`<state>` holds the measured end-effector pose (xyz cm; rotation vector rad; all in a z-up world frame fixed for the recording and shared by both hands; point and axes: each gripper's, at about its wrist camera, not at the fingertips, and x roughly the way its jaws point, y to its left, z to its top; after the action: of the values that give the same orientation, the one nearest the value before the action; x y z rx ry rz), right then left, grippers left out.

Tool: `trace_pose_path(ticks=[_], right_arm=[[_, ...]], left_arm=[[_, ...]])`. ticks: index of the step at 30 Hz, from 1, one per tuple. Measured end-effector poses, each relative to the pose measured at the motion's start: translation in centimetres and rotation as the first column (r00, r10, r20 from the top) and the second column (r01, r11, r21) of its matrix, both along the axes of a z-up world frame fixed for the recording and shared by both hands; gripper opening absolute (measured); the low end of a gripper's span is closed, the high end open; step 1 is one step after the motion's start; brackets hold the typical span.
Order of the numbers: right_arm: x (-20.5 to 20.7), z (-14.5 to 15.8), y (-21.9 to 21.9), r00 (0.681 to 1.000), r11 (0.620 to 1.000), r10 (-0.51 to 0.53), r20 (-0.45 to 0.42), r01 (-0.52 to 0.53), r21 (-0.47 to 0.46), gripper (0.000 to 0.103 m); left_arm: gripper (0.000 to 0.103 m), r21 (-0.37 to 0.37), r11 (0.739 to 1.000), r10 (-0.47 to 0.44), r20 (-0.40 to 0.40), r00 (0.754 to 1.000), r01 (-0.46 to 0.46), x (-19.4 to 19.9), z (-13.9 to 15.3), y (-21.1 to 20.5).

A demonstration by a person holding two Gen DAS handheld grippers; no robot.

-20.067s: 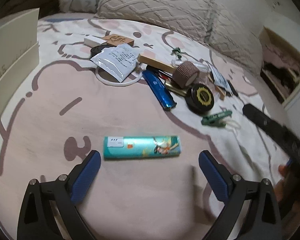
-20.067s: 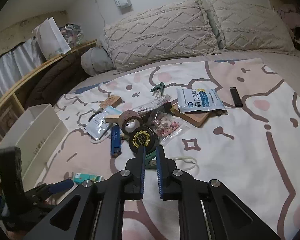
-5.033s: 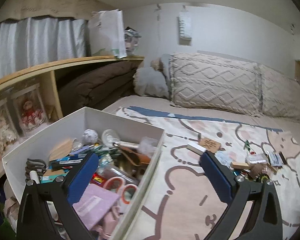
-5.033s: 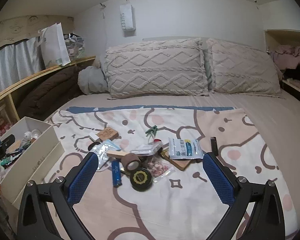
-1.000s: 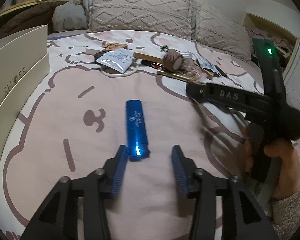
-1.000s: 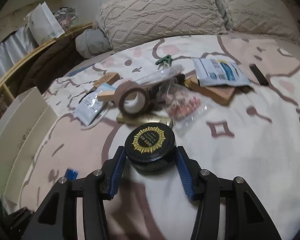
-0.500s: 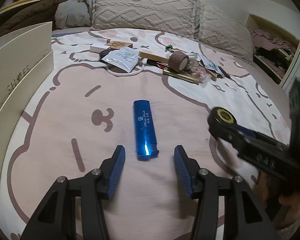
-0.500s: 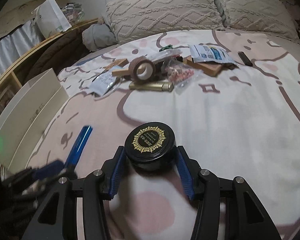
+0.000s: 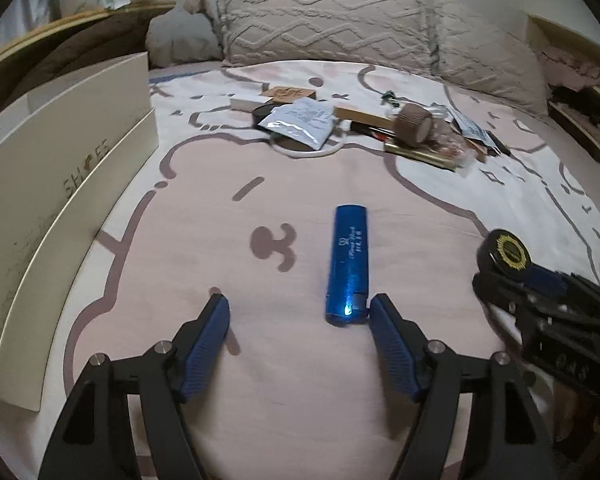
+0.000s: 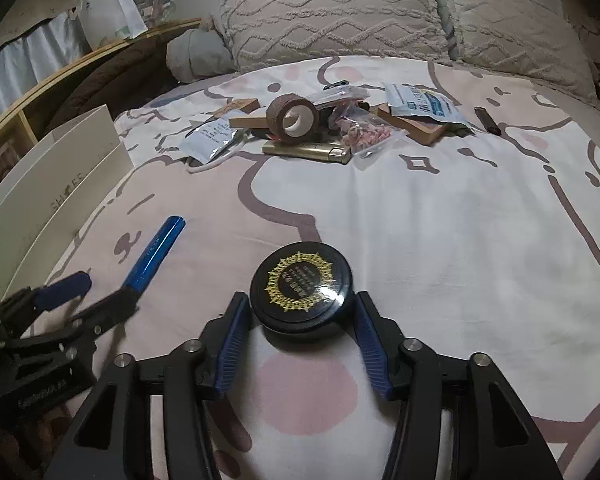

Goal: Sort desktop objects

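Sitting low in each frame, both grippers have just been opening; the left gripper (image 9: pixel 299 312) stands wide, gripping nothing, its right pad just beside the near end of the blue lighter (image 9: pixel 348 266) lying on the bedspread (image 9: pixel 188 240); the right gripper (image 10: pixel 300 318) has slackened around the black round tin (image 10: pixel 301 282), which rests on the cloth between the pads, apparently released. Sorting looks unfinished: beyond, toward upper centre, a pile remains, with the brown tape roll (image 10: pixel 293 118), gold lighter (image 10: pixel 307 151) and white sachet (image 9: pixel 300 122); the white shoe box (image 9: pixel 64 184) stands at left. Only the right view shows the tin's gold-patterned lid face-on, and the printed pouch (image 10: pixel 422 105).
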<state>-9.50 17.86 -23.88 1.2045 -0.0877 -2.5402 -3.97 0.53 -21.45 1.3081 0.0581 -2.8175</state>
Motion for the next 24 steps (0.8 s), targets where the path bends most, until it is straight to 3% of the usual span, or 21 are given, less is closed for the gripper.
trace_pose_path(ticks=[6, 8, 10, 20, 24], right_arm=[[0.2, 0.0, -1.1, 0.999, 0.998, 0.050, 0.002, -0.050, 0.034, 0.083], [0.3, 0.0, -1.5, 0.997, 0.996, 0.081, 0.011, -0.081, 0.034, 0.098], [0.5, -0.1, -1.9, 0.995, 0.994, 0.100, 0.021, -0.101, 0.046, 0.103], [0.9, -0.2, -2.2, 0.992, 0.988, 0.121, 0.040, -0.124, 0.090, 0.103], [1.0, -0.3, -2.2, 0.987, 0.982, 0.155, 0.048, -0.159, 0.100, 0.103]], left_arm=[[0.073, -0.004, 0.996, 0.085, -0.001, 0.996, -0.085, -0.8, 0.1, -2.5], [0.073, -0.010, 0.994, 0.113, -0.001, 0.994, -0.113, -1.1, 0.1, -3.3], [0.073, -0.015, 0.991, 0.134, 0.002, 0.991, -0.134, -1.5, 0.0, -3.9], [0.073, -0.061, 0.989, 0.139, 0.038, 0.990, -0.137, -4.5, -0.5, -4.1], [0.080, -0.080, 0.987, 0.142, 0.053, 0.988, -0.137, -5.5, -0.7, -3.9]])
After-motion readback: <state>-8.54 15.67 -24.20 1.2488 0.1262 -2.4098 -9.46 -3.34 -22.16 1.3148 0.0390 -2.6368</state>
